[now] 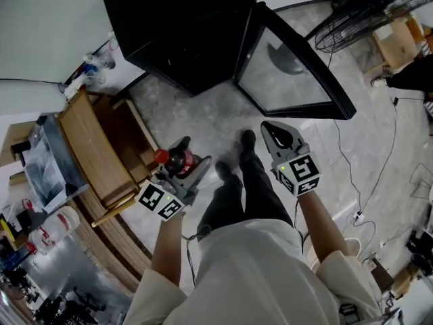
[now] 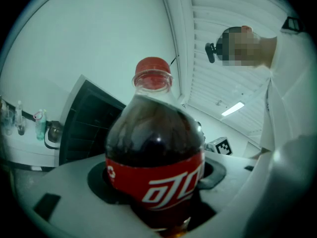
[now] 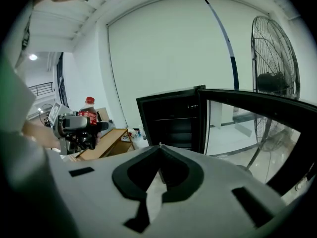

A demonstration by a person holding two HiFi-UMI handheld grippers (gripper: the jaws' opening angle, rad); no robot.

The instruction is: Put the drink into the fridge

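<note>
Left gripper (image 1: 184,173) has its two jaws clamped on a cola bottle (image 2: 156,157), one jaw on each side of its fat lower part. In the left gripper view the bottle stands up straight and fills the middle. It has a red cap (image 2: 152,72) on top, dark drink inside and a red label (image 2: 158,180) with white letters down where the jaws hug it. In the head view the bottle is held up off the floor (image 1: 203,114), just beside a wooden table (image 1: 95,147) on the left. It is well apart from the fridge (image 1: 183,32). Right gripper (image 3: 159,152) has its jaws pressed together, with nothing between them. It is held out on the other side of the person's black shoes (image 1: 237,164) and points toward the fridge. The fridge is black and stands by the white wall at the top of the head view. Its door (image 1: 287,73) has a glass front and hangs wide open to the right. In the right gripper view you can see dark shelves inside it. A big round fan (image 1: 369,12) stands past the open door. A thin cable (image 1: 352,175) lies on the grey floor near the person's right arm.
</note>
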